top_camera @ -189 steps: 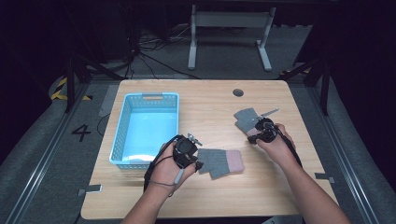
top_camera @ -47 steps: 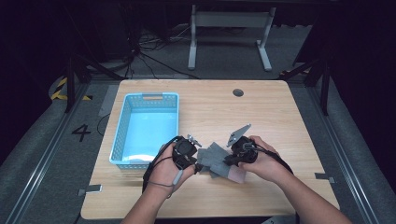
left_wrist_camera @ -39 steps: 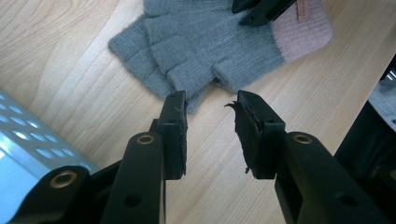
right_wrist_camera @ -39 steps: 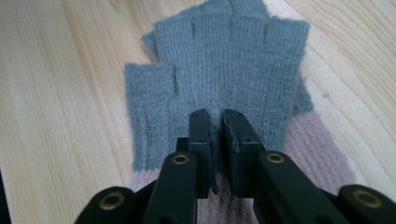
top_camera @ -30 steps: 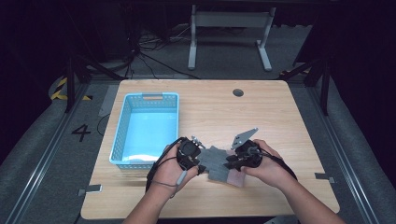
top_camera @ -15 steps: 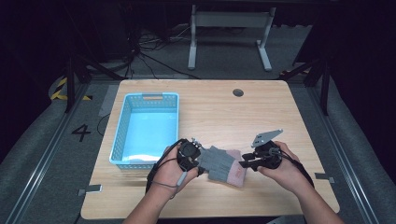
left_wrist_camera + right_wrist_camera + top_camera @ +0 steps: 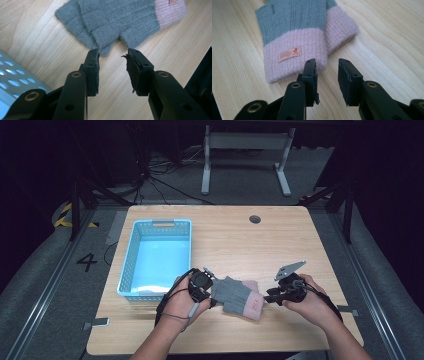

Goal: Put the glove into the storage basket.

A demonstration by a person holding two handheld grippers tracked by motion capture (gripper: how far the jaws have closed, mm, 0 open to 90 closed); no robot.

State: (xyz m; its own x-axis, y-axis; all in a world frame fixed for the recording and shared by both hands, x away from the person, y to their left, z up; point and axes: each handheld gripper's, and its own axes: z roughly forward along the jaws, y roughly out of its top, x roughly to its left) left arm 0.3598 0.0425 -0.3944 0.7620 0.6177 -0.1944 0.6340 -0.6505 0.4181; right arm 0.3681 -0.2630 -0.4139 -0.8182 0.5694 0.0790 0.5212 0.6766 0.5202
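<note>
I am sitting at a light wooden table (image 7: 300,240), holding a two-jaw gripper in each hand. A pair of grey knitted gloves (image 7: 237,296) with pink cuffs is lying stacked, one on top of the other, near the front edge of the table, between my two hands. My left gripper (image 7: 113,72) is pointing at the finger ends of the gloves, its jaws standing apart with nothing between them, the tips just short of the grey knit. My right gripper (image 7: 327,80) is pointing at the pink cuffs from the other side, its jaws also standing apart and empty, with the left jaw's tip right at the cuff edge. A small orange label (image 7: 290,54) is showing on the upper glove's cuff. A light blue plastic basket (image 7: 131,251) with perforated walls is sitting on the left part of the table, just beside my left hand (image 7: 181,301). Nothing is lying between either gripper and the gloves. Beyond the table, a metal stand (image 7: 246,156) and loose cables (image 7: 160,175) are resting on the dark floor.
</note>
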